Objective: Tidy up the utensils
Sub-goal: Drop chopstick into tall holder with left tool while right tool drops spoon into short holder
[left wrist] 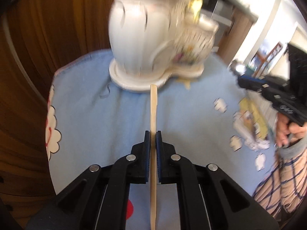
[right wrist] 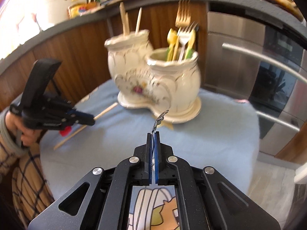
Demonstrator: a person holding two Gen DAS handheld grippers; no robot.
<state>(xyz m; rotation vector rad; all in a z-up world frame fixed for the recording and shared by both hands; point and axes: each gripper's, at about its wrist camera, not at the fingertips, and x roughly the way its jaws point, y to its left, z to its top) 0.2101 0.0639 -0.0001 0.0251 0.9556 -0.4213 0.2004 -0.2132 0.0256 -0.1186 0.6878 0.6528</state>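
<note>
Left gripper (left wrist: 153,134) clamped on a wooden stick (left wrist: 153,113), pads pressed to both sides, stick running edge-on toward 12 o'clock with its far tip just short of the base of the ceramic utensil holder (left wrist: 145,44). Right gripper (right wrist: 153,134) closed on a thin metal utensil (right wrist: 159,119) (too slim and blurred to name; only a curled silvery end shows past the fingertips), pointing at 12 o'clock toward the holder's nearer pot (right wrist: 172,80). Holder standing upright on the blue cloth-covered table (left wrist: 99,118), two joined pots on one shared base. In the right wrist view: taller pot (right wrist: 126,57) at 11 o'clock holding wooden sticks (right wrist: 123,19); nearer pot carrying a gold fork (right wrist: 183,13), a silver fork (right wrist: 187,34) and yellow plastic utensils (right wrist: 171,38) with green handles. Cartoon print on the cloth. Wooden cabinet fronts (right wrist: 80,48) behind the table, steel appliance (right wrist: 249,57) at 2 o'clock
</note>
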